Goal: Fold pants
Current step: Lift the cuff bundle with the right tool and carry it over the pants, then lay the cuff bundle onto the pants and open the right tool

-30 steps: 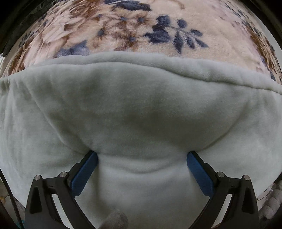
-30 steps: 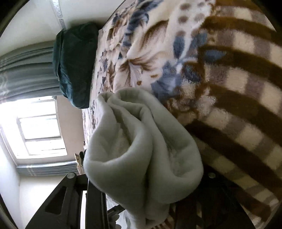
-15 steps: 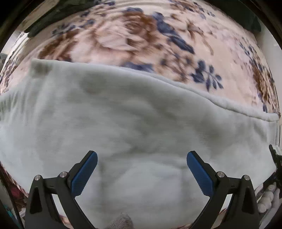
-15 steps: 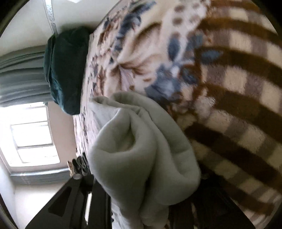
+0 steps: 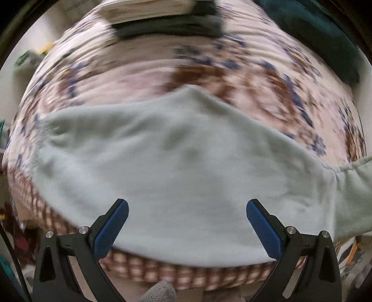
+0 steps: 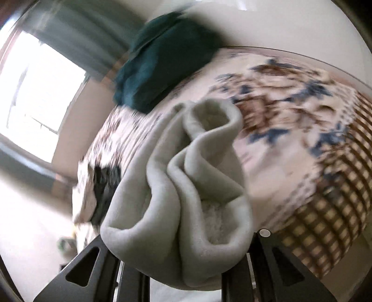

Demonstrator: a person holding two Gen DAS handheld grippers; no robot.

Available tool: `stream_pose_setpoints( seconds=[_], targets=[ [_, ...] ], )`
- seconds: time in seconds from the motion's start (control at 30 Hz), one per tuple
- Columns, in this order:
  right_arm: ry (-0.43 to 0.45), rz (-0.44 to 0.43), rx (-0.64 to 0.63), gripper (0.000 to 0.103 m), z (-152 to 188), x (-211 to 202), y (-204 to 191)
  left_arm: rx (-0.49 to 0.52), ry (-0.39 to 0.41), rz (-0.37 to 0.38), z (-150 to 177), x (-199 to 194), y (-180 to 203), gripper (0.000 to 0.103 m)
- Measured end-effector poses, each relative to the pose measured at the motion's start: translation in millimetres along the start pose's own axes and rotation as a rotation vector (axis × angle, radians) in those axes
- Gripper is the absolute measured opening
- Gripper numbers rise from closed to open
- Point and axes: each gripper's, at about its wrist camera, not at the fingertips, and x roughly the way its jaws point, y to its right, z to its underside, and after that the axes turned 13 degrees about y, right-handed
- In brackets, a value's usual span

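Observation:
The pale green fleece pants [image 5: 181, 167] lie spread across the near part of the floral bed blanket [image 5: 162, 74] in the left wrist view. My left gripper [image 5: 187, 223] is open above them, its blue pads [image 5: 111, 228] apart with nothing between them. In the right wrist view, bunched folds of the same pants [image 6: 186, 197] fill the space between the jaws. My right gripper [image 6: 183, 274] is shut on that bunch and holds it off the bed. Its fingertips are hidden by the fabric.
A dark teal pillow [image 6: 167, 60] lies at the head of the bed, also seen in the left wrist view [image 5: 320, 34]. A stack of folded clothes [image 5: 162, 21] sits at the far side. The blanket's checked border [image 6: 332, 209] hangs over the bed edge. A bright window [image 6: 39, 93] is at left.
My left gripper has pulled back and up from the pants, so more of the bed shows. My right gripper has swung and rotated while still holding the bunched fabric.

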Motion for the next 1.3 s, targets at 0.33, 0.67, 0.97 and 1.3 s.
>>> stream_pose_setpoints(
  seconds=[0.33,0.67,0.97,1.3],
  targets=[
    [-0.255,-0.036,-0.522,0.018,262.1,60.6,-186.2,-0.121,0.017,-0.113,-0.9,8.8,-143.3,0.103],
    [-0.579,-0.136,-0.644,0.084,323.1,85.7,-197.4,-0.102,0.043,-0.019,-25.2,10.1,-124.6,0.103],
    [-0.613,-0.102,-0.300,0.084,194.0,46.3,-113.9,0.067,-0.065,0.194,-59.1,53.4,-8.7,0.103],
    [-0.492,0.117,-0.198,0.084,124.0,63.5,-23.7,0.186,-0.050,0.225,-68.9,81.0,36.3,0.017]
  ],
)
